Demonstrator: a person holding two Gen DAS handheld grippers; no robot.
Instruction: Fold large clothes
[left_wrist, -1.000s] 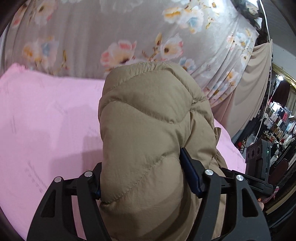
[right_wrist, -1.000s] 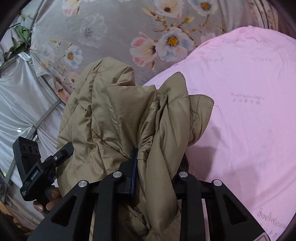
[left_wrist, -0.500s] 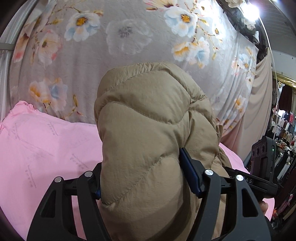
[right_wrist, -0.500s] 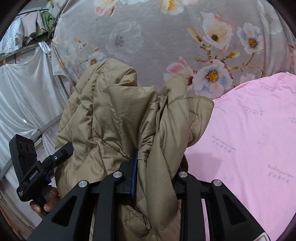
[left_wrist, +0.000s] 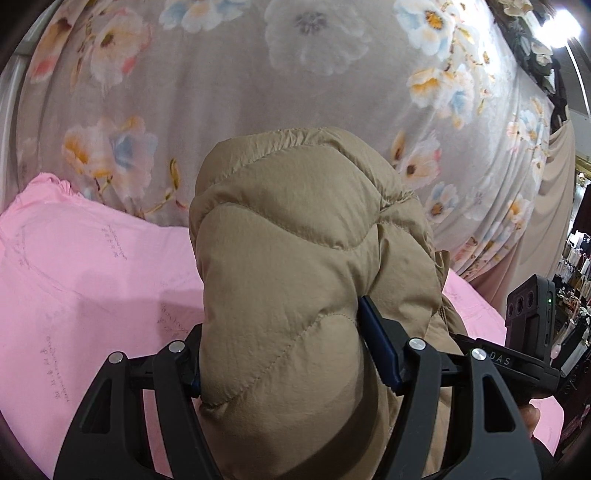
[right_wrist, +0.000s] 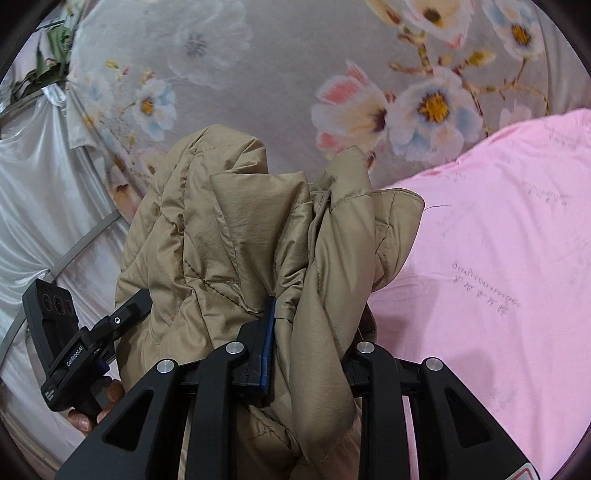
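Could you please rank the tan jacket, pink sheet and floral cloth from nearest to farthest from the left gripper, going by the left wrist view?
1. Tan jacket: clamped between the left gripper's pads, dead centre.
2. Pink sheet: spread below and to the left, past the jacket.
3. Floral cloth: hanging behind the sheet, filling the top of the view.

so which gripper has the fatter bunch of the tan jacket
The left gripper: its jaws stand wide around a puffy quilted roll of the tan jacket; the right gripper pinches thinner folds.

tan quilted puffer jacket (left_wrist: 288, 280), bunched and puffy, aloft above the pink sheet (left_wrist: 81, 288)
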